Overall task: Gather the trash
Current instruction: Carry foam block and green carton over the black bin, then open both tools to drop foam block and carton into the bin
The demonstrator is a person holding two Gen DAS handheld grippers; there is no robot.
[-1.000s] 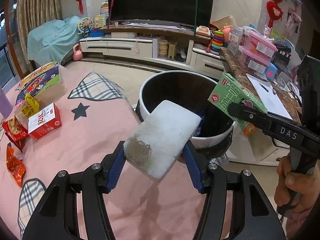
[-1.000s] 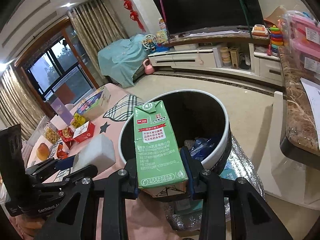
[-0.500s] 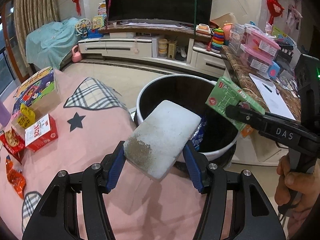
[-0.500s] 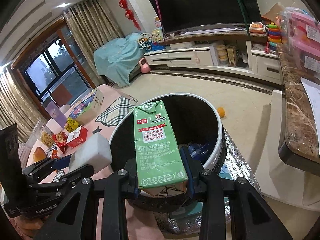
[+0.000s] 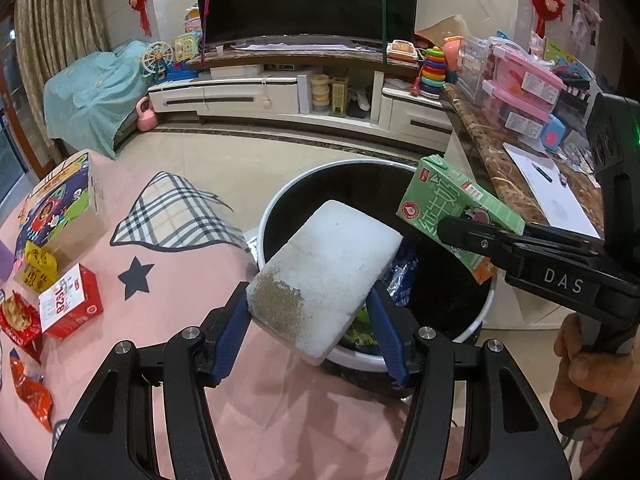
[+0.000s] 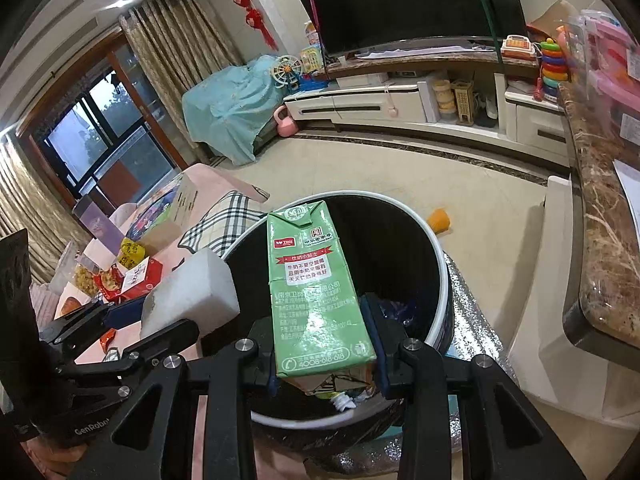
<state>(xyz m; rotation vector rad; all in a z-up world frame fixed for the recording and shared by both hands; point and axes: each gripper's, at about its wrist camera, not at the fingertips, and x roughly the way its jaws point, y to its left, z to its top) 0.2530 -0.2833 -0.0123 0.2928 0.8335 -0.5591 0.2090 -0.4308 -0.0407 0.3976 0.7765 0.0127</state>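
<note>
A white foam block with a dirty brown corner is clamped in my left gripper, tilted over the near rim of the round black trash bin. My right gripper is shut on a green milk carton and holds it above the bin's opening. In the left wrist view the carton hangs over the bin's right side. The right wrist view shows the foam block at the bin's left rim. Blue and green wrappers lie inside the bin.
Red snack boxes, yellow packets and a colourful box lie on the pink cloth at left. A marble counter with papers and pink boxes stands right of the bin. An orange object lies on the floor behind the bin.
Both grippers have moved toward the bin with their loads; the bin now sits closer and more under the foam block and carton. Both grips are unchanged.
</note>
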